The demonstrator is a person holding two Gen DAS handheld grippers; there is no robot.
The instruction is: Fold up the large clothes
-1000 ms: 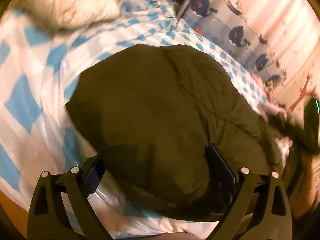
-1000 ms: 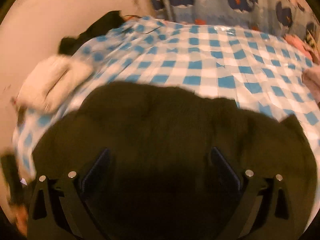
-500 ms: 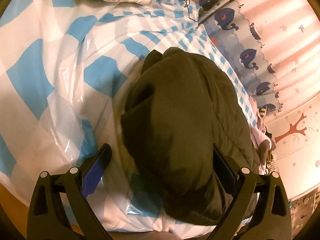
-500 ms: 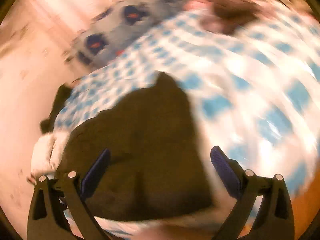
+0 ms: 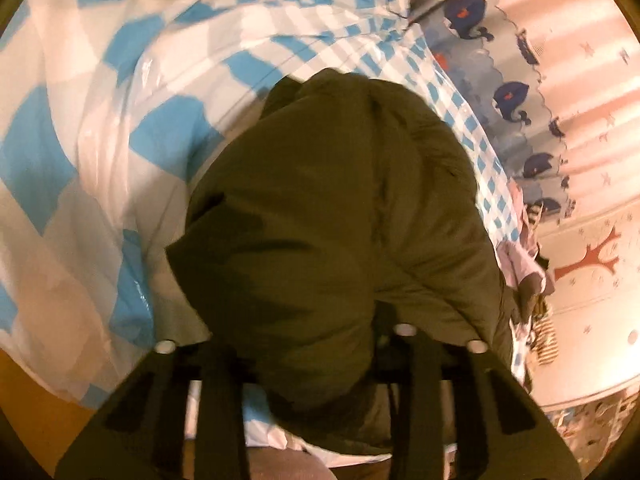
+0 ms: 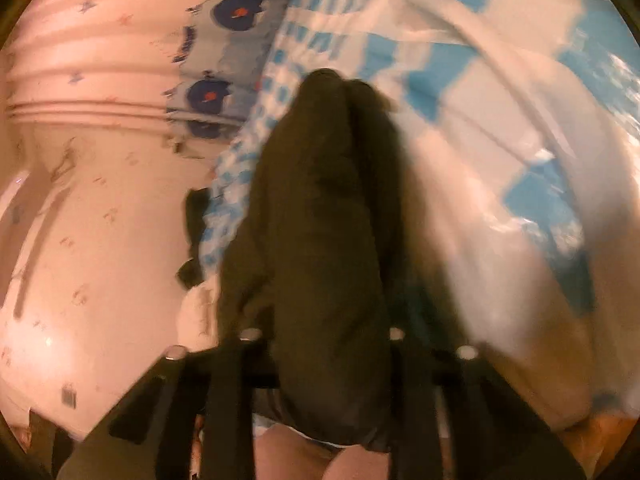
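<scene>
While both grippers (image 5: 308, 364) (image 6: 328, 364) clamp jacket (image 5: 340, 216), jaws just closed.

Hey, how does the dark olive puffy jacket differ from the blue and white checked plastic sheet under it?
The dark olive puffy jacket is plain, matte and bunched into a thick mound; the blue and white checked plastic sheet is patterned, glossy and spread thin. The jacket is pinched between both grippers' jaws; the sheet lies ungripped. Both are wrinkled.
</scene>
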